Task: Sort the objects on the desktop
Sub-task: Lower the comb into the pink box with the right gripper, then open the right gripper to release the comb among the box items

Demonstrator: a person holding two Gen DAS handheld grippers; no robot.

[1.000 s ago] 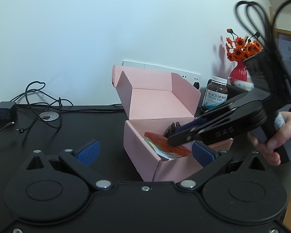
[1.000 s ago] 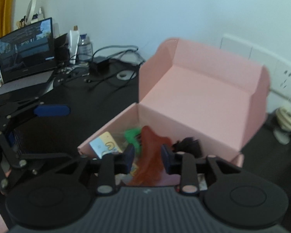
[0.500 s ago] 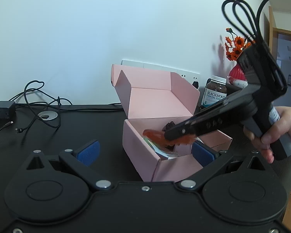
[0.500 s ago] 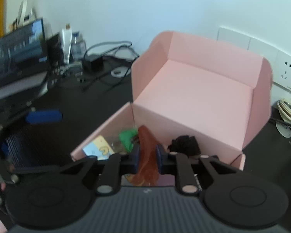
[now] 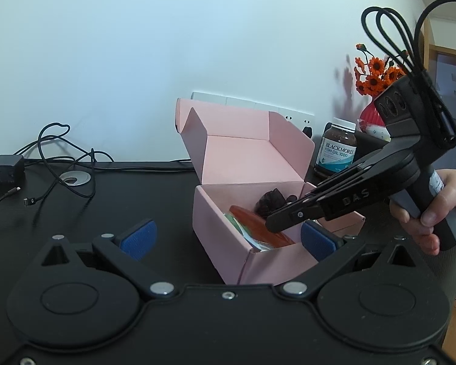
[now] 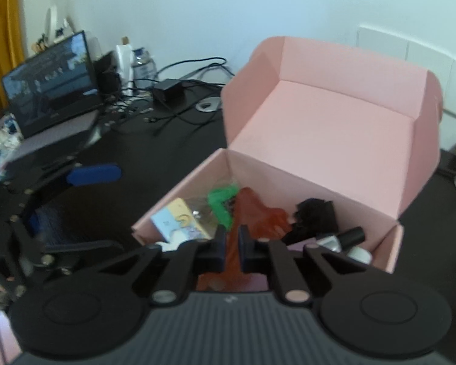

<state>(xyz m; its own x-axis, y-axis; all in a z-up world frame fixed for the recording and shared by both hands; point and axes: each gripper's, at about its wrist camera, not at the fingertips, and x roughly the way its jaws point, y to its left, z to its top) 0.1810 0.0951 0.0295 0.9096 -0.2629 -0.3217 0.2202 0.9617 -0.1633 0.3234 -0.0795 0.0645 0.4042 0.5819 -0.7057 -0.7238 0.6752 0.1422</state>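
Note:
An open pink cardboard box [image 5: 225,243] stands on the black desk with its lid up. Inside lie a flat orange-red floppy thing [image 6: 252,210], a green item [image 6: 220,199], a crumpled black item [image 6: 314,214], a yellow and blue card packet [image 6: 176,222] and a small black-capped bottle [image 6: 349,235]. My right gripper [image 6: 232,245] points steeply down into the box and is shut on the near end of the orange-red thing [image 5: 258,228]. In the left wrist view the right gripper [image 5: 273,223] reaches in from the right. My left gripper [image 5: 228,238] is open in front of the box, holding nothing.
A person's hand [image 5: 434,213] holds the right gripper's handle. A power adapter [image 5: 6,167] and loose cables lie at the back left of the desk. A supplement bottle [image 5: 337,152] and a red vase of orange flowers [image 5: 371,112] stand behind the box. An open laptop [image 6: 51,82] sits far left.
The right jaws closed on the orange-red thing. Its gripped end rose a little above the box rim, then came back down as the gripper tipped steeper. The left gripper stayed still.

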